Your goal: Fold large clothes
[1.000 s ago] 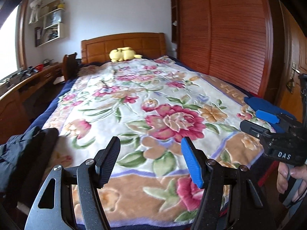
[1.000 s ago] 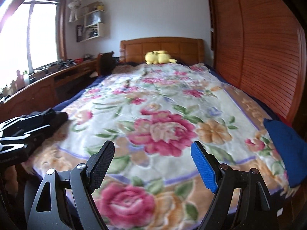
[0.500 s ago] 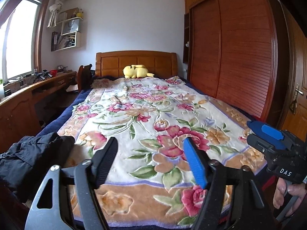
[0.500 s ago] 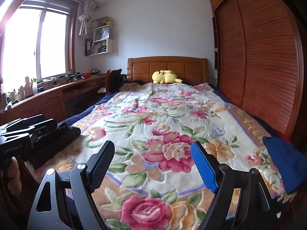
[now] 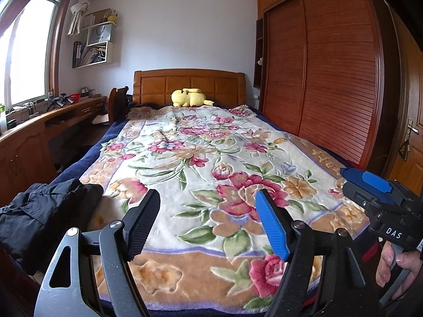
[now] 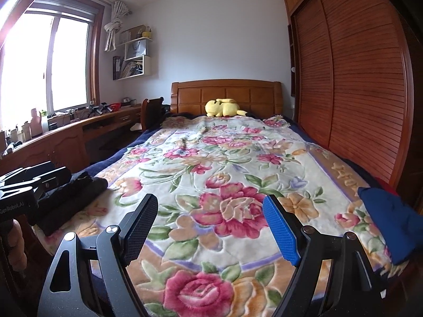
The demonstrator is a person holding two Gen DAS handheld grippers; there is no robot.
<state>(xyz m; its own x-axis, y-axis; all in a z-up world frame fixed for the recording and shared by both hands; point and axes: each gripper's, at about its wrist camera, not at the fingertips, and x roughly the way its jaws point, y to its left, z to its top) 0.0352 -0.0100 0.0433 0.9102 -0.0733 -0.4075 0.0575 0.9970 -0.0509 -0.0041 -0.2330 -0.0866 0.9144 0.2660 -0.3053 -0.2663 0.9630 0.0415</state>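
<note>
Bedroom seen from the foot of a bed covered by a floral blanket. Left claw and right claw both gape wide, holding nothing. Black clothes lie bunched at the blanket's near left corner, blue clothes at its near right.

The right gripper hangs wide open over a floral blanket; black clothing lies at its left edge.

The big bed has a flowery blanket. Left of the bed are a bright window and a long desk. Right of it is a brown wardrobe.
</note>
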